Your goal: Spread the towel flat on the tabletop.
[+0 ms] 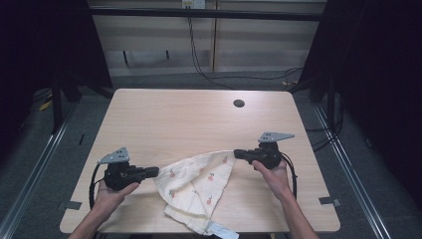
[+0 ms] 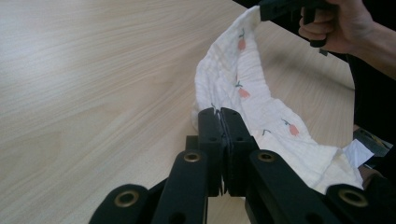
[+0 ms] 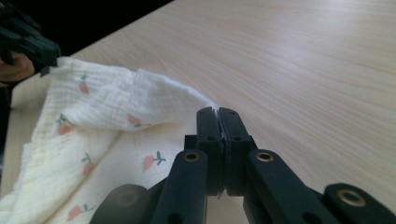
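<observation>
Each tool is clamped on an edge of the cloth: the left tool at its left corner, the right tool at its far right corner. The cloth is cream crinkled muslin with small red fruit prints, lying rumpled on the desk near the front edge. The high view shows a white tag, perhaps a label, overhanging.

Cream printed cloth stretched between left gripper and right gripper, both clamped on its edges, over wooden table.
</observation>
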Action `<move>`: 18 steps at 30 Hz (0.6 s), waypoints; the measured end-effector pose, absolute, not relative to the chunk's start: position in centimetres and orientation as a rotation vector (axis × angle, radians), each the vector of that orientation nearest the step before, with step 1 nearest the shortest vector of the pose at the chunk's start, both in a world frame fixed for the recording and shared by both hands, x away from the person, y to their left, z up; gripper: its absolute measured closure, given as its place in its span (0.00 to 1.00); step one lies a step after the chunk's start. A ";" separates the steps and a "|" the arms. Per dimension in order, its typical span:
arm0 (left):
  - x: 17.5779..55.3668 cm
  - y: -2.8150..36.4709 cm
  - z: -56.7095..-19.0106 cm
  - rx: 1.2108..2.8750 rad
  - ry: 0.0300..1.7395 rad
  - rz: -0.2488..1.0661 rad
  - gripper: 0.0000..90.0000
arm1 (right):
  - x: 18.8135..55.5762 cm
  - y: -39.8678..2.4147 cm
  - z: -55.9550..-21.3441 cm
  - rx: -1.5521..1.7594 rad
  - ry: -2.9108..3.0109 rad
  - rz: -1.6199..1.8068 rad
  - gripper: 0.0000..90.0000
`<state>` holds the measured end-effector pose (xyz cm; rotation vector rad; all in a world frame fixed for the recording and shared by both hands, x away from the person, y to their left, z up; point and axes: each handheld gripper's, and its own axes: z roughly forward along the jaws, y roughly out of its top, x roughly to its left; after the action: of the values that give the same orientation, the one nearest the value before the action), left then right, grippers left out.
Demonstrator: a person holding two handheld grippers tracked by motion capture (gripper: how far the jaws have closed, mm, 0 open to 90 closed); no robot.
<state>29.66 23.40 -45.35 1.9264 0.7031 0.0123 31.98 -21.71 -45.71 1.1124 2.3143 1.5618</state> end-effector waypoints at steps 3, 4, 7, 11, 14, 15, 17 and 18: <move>29.7 23.1 -45.0 1.918 0.681 0.001 0.98 | 31.9 -21.8 -45.2 1.115 2.302 1.582 0.98; 29.6 23.1 -44.8 1.910 0.681 -0.001 0.98 | 31.8 -21.8 -44.9 1.120 2.298 1.588 0.98; 29.6 23.2 -44.2 1.900 0.667 0.014 0.98 | 31.5 -21.7 -44.3 1.103 2.303 1.595 0.98; 29.3 23.3 -43.5 1.900 0.660 0.044 0.98 | 31.2 -21.4 -43.1 1.079 2.299 1.612 0.99; 29.2 23.7 -43.2 1.888 0.662 0.041 0.98 | 30.9 -21.3 -42.2 1.058 2.289 1.636 0.99; 29.2 23.8 -43.1 1.892 0.659 0.048 0.98 | 30.8 -21.4 -42.0 1.057 2.287 1.627 0.99; 29.2 24.0 -42.7 1.881 0.663 0.055 0.98 | 30.8 -21.6 -41.5 1.056 2.285 1.616 0.99; 29.3 24.1 -42.4 1.878 0.659 0.064 0.98 | 30.9 -21.8 -41.2 1.059 2.278 1.620 0.99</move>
<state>29.26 24.10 -42.44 1.8783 0.6595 0.0637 30.85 -21.77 -41.24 1.0588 2.2785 1.6199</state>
